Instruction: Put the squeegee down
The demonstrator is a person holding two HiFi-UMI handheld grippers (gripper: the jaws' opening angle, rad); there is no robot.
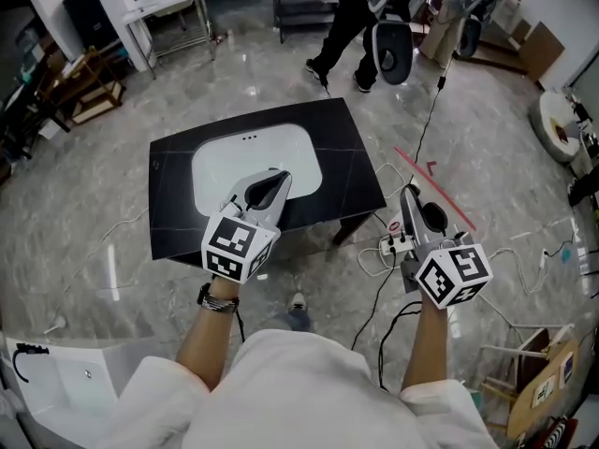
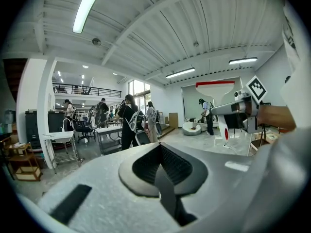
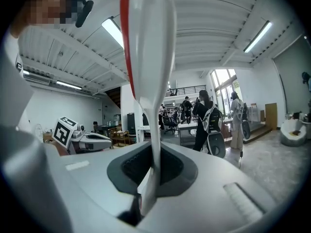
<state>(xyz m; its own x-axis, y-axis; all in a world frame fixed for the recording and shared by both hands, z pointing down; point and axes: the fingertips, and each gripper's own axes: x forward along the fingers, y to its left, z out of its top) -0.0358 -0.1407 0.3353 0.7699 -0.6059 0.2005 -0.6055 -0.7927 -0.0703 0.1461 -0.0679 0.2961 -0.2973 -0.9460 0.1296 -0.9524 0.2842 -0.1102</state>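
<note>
The squeegee has a white handle [image 3: 148, 57] and a red blade [image 1: 440, 195]. My right gripper [image 1: 412, 202] is shut on the handle, and holds the squeegee in the air off the right side of the black table [image 1: 351, 157], above the floor. In the right gripper view the handle rises straight from between the jaws, its red edge [image 3: 125, 13] at the top. My left gripper [image 1: 271, 183] hovers over the white sink basin [image 1: 234, 162] set in the table, jaws shut with nothing between them. The squeegee's red blade [image 2: 214, 84] also shows in the left gripper view, at the right.
A power strip with cables [image 1: 398, 244] lies on the floor under my right gripper. A person [image 1: 351, 26] walks beyond the table, near an office chair [image 1: 393, 50]. A white cart [image 1: 173, 17] stands at the back left. Cardboard boxes [image 1: 538, 372] stand at the lower right.
</note>
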